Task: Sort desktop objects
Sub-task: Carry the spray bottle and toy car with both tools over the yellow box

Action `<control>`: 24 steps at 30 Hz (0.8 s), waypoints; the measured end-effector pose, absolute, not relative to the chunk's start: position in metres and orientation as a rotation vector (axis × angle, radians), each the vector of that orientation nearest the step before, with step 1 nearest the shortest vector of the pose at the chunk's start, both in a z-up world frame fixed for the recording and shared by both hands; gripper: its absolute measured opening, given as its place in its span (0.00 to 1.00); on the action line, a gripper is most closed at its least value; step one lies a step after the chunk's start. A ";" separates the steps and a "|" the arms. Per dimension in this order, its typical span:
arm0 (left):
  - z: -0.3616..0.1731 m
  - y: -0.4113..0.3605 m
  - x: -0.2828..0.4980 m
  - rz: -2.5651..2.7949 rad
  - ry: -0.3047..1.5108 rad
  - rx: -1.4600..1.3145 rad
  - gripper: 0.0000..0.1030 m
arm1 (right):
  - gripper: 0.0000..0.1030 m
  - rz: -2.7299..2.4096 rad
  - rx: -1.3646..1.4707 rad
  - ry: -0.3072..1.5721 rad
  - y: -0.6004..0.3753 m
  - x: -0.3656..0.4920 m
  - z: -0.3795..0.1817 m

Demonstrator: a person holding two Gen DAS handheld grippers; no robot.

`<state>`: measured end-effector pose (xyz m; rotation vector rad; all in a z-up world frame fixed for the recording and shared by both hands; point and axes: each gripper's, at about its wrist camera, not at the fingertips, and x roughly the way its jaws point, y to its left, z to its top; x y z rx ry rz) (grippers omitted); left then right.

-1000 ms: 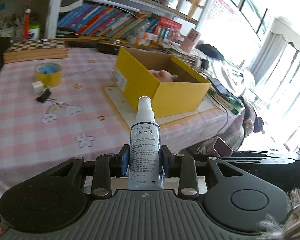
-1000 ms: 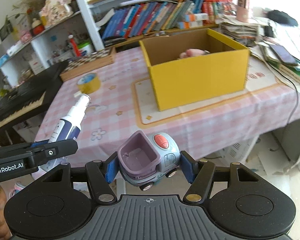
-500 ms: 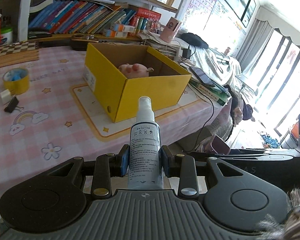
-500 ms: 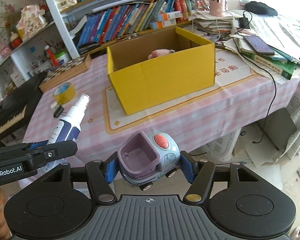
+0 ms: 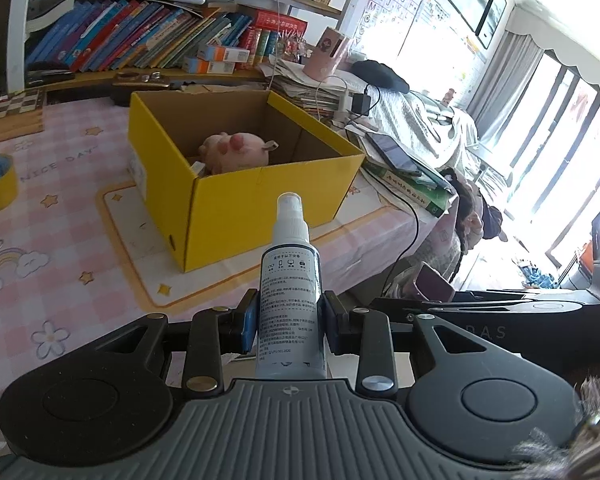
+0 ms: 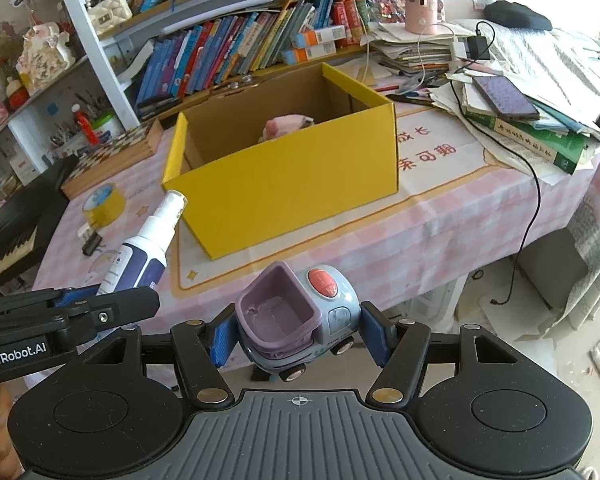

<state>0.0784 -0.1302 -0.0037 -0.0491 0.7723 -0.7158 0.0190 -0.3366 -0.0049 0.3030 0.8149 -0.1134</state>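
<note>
Pink checked table [image 6: 440, 236]: box [image 6: 292, 188] holds one pink toy [image 5: 236, 152]. Left gripper [image 5: 288, 320] clamps bottle [image 5: 290, 300], right gripper [image 6: 300, 338] clamps toy car [image 6: 296, 320]; tape [image 6: 102, 204], clip [image 6: 91, 245] remain near left edge.

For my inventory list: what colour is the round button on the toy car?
The button on the toy car is red-orange, clearest in the right wrist view.

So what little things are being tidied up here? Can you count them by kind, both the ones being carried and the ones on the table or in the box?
Spray bottle: 1, held in the left gripper
Toy car: 1, held in the right gripper
Pink plush toy: 1, inside the yellow box
Yellow tape roll: 1, on the table
Binder clip: 1, on the table
Total: 5
</note>
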 end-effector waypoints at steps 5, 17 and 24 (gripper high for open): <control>-0.002 -0.151 0.090 -0.703 0.768 -0.051 0.29 | 0.62 -0.094 0.296 0.809 -0.359 0.034 -0.004; 0.017 -0.193 0.122 -0.648 0.692 -0.088 0.29 | 0.62 -0.007 0.277 0.717 -0.410 0.083 0.020; 0.037 -0.204 0.153 -0.572 0.620 -0.113 0.29 | 0.62 0.078 0.225 0.634 -0.425 0.126 0.041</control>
